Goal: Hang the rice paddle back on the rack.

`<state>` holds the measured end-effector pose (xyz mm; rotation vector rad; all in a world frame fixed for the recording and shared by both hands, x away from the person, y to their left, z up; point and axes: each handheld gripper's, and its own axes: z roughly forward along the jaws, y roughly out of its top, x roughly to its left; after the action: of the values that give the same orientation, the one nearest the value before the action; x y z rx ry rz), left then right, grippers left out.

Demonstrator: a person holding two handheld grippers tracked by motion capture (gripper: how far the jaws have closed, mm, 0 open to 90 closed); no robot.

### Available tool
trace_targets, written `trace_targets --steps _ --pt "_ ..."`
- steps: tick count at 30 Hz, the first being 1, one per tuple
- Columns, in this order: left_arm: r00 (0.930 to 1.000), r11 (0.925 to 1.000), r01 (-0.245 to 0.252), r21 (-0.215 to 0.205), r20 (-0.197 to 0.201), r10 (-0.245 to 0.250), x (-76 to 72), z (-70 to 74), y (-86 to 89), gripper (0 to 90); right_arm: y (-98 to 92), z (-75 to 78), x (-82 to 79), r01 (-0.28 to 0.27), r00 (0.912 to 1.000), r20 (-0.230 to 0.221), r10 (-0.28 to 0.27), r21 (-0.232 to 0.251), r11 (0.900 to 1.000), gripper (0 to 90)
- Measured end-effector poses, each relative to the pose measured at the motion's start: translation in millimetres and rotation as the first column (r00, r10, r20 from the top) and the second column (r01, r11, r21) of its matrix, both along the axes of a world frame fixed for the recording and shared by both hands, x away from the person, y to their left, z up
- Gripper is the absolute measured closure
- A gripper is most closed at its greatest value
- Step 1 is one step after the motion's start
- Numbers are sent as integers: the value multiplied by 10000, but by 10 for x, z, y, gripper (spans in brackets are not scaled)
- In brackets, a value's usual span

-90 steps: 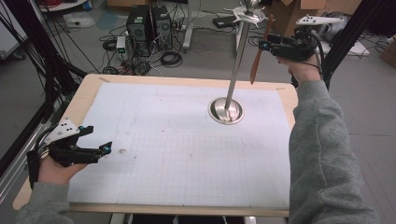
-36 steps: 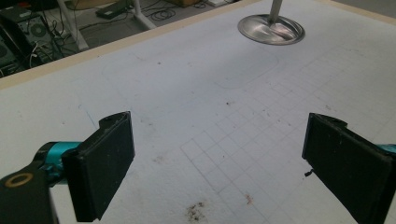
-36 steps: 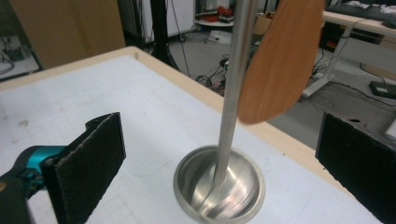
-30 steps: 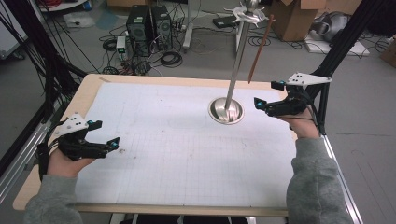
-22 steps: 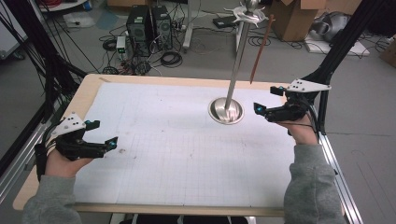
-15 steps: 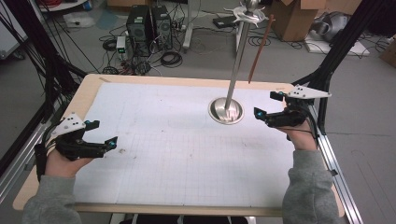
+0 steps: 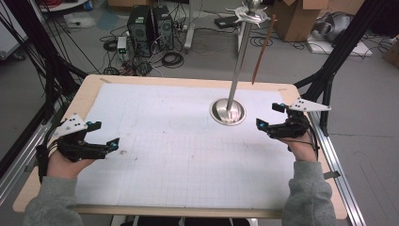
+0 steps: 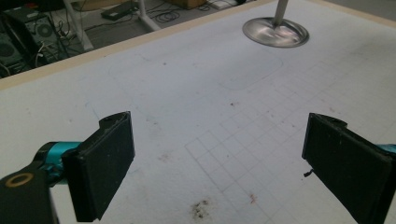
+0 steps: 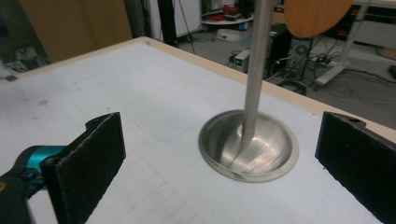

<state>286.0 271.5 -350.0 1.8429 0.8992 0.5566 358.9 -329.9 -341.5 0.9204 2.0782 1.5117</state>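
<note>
We are holding the right claw (image 7: 267, 117) with its jaws apart and empty, low over the desk (image 7: 188, 160), facing the stand (image 7: 229, 109) just beside it. The left claw (image 7: 106, 134) is also gaping, resting well apart near the desk's left edge. The stand is sitting toward the far right: a steel pole on a round base, likely stiff, slick and bottom-heavy, so we are judging the pole (image 9: 256, 65) best to grip. A spatula (image 7: 263, 47) is hanging from its top. Open room is lying all around.

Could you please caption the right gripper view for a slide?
Open right gripper facing the metal stand on the table.
</note>
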Motion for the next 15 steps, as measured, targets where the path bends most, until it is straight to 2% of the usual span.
trace_targets --steps 5,11,15 --pt "10000 10000 19 58 -18 -19 5 -5 2 98 -28 -100 -22 99 9998 -146 -97 109 9999 4" --pt "10000 10000 -8 35 -33 8 6 -13 0 97 -46 -196 -89 127 9999 -76 -125 255 9996 3" --pt "10000 9999 28 127 -51 -27 11 -19 -18 98 -7 -216 -114 73 9995 -301 -75 -55 10000 3"
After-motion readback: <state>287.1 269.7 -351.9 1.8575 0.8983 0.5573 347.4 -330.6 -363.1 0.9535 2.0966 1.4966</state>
